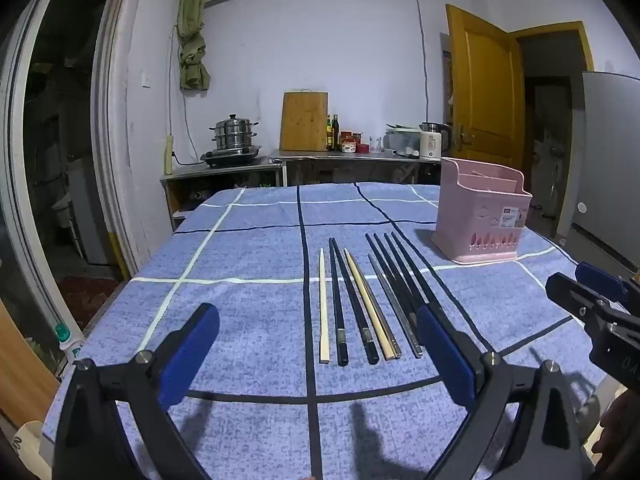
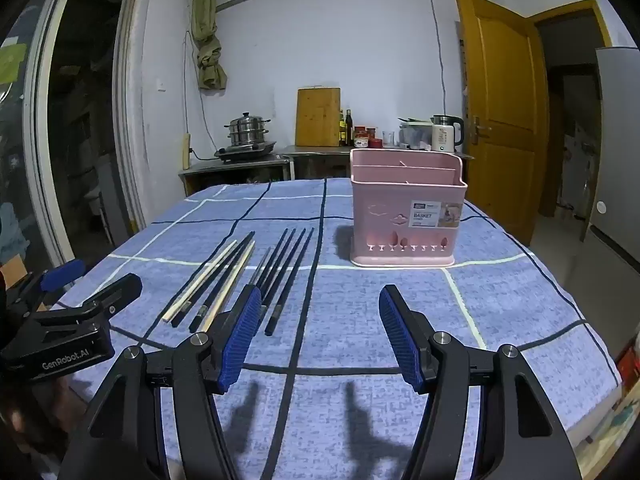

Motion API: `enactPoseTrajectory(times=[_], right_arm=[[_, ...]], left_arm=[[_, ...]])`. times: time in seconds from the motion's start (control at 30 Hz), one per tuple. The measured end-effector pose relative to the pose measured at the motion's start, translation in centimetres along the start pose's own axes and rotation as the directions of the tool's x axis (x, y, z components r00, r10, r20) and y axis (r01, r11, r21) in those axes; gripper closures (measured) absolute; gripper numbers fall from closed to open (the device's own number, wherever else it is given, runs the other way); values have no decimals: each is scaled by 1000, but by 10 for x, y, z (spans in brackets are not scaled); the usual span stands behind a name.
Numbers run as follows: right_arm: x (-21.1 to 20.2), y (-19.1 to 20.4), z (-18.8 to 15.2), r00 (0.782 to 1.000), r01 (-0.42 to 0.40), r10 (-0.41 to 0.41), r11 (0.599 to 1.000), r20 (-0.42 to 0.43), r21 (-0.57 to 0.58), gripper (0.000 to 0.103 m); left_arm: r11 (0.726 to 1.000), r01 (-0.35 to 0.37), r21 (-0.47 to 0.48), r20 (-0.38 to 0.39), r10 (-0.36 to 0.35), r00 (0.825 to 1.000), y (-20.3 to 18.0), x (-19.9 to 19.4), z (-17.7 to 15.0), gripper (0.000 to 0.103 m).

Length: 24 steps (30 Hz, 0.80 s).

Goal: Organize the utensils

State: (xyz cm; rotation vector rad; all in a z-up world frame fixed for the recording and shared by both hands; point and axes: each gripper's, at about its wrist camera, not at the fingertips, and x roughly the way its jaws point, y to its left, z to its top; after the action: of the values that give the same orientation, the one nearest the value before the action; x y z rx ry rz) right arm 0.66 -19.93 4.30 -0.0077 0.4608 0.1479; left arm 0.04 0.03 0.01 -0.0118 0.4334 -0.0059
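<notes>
Several chopsticks [image 1: 368, 304], some black, some pale wood and one grey metal, lie side by side on the blue checked tablecloth [image 1: 240, 248]. My left gripper [image 1: 316, 310] hovers open just short of their near ends, with nothing between its blue pads. A pink utensil basket [image 1: 480, 216] stands upright at the far right of the table. In the right wrist view the chopsticks [image 2: 240, 280] lie to the left and the basket [image 2: 404, 216] straight ahead. My right gripper [image 2: 320, 292] is open and empty above the cloth. Each gripper shows at the edge of the other's view: the right gripper [image 1: 568, 276] and the left gripper [image 2: 104, 274].
Behind the table a steel counter [image 1: 340, 158] carries a steamer pot [image 1: 234, 134], a wooden cutting board [image 1: 304, 122], bottles and a kettle [image 1: 432, 142]. A yellow door [image 1: 484, 92] and a grey fridge [image 1: 608, 160] stand at the right. The table's left edge [image 1: 120, 292] drops to the floor.
</notes>
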Motion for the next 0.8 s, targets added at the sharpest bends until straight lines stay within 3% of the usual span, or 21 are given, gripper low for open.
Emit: enactPoseTrajectory(times=[0.8], right_arm=[[-1,1,0,1000,7,-7,1000,-1,3,41]], left_arm=[[1000,23,0,1,-23,1000,-4,-2,0,3]])
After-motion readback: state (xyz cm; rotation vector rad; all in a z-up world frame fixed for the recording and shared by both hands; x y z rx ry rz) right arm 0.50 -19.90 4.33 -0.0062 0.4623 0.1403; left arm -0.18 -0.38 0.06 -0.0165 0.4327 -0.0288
